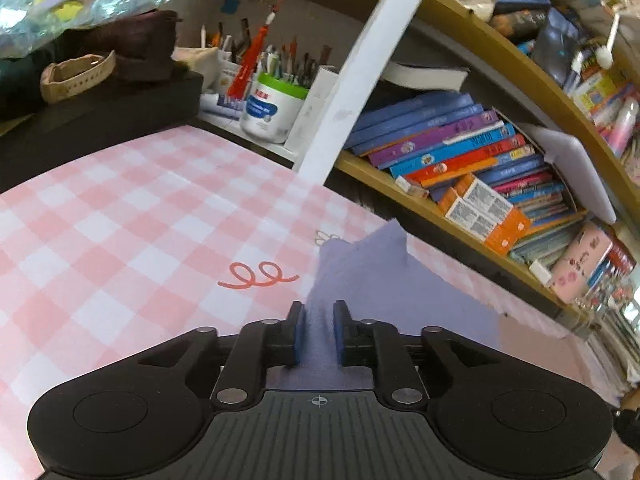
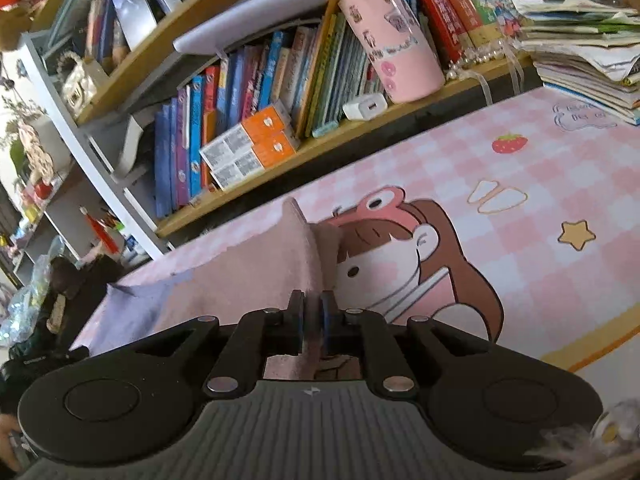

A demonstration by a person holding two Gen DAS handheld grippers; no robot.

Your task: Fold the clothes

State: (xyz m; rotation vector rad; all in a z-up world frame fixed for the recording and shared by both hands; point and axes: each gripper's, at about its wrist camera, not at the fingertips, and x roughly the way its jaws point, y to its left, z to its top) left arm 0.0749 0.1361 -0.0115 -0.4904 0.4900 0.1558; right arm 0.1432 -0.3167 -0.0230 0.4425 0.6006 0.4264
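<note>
My left gripper (image 1: 319, 330) pinches a lilac cloth (image 1: 372, 280) at lower centre of its frame; it drapes soft, light and limp over the pink checked mat (image 1: 120, 216). My right gripper (image 2: 311, 322) is pressed onto its pinkish edge (image 2: 256, 268). Best held at corners. The garment's type and full outline are hidden.

A pink-and-white checked tablecloth (image 1: 120, 208) lies under a lavender-and-pink cloth (image 2: 248, 268), beside black grippers.

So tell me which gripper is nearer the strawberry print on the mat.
Right. The right gripper, clamped on the cloth, faces the strawberry print beyond it. The left gripper's view shows no strawberry.
</note>
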